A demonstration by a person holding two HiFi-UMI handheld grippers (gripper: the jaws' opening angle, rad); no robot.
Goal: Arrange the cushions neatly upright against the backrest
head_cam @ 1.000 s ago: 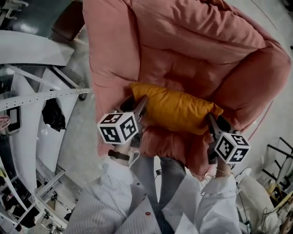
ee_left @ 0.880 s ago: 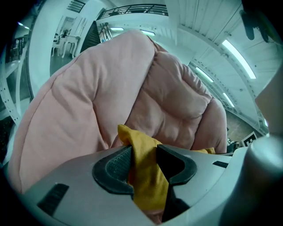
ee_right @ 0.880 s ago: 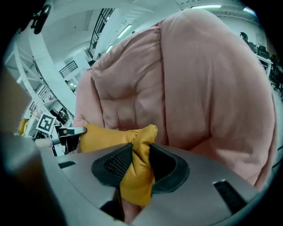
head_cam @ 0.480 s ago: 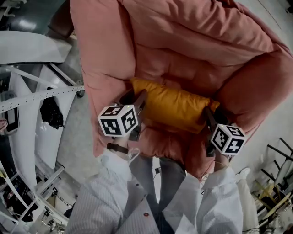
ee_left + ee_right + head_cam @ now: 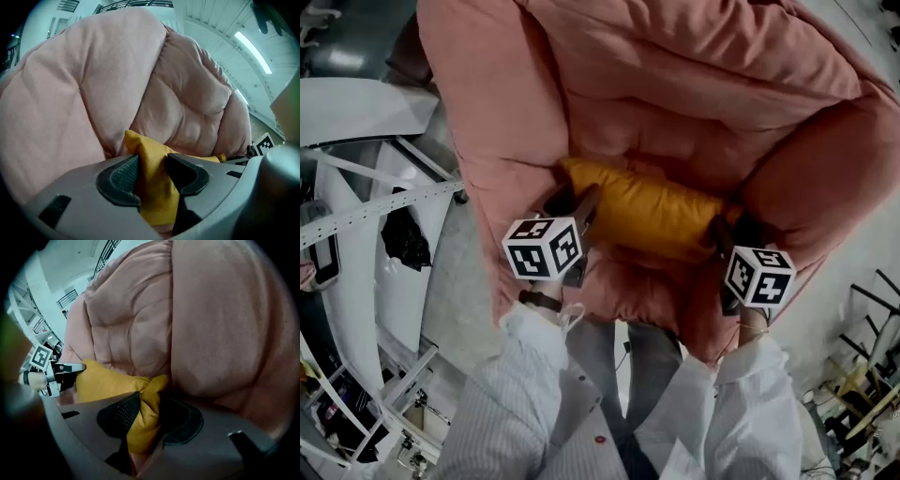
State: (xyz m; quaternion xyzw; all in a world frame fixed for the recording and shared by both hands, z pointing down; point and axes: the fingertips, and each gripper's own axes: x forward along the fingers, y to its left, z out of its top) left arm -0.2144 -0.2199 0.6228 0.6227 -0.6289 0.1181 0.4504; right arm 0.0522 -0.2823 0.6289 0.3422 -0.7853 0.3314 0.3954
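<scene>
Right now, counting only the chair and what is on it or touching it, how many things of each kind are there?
Yellow cushion: 1
Pink armchair: 1
Grippers: 2, the left gripper and the right gripper, each with its jaws closed on one end of the cushion
Total: 4

Place: a big, workshop-like hall.
Overhead: white ceiling [image 5: 211, 28], strip light [image 5: 252, 45], upper-level railing [image 5: 68, 298].
Below: white perforated metal frames [image 5: 380, 199], bare grey floor [image 5: 455, 300] beside a pink armchair [image 5: 675, 84].
</scene>
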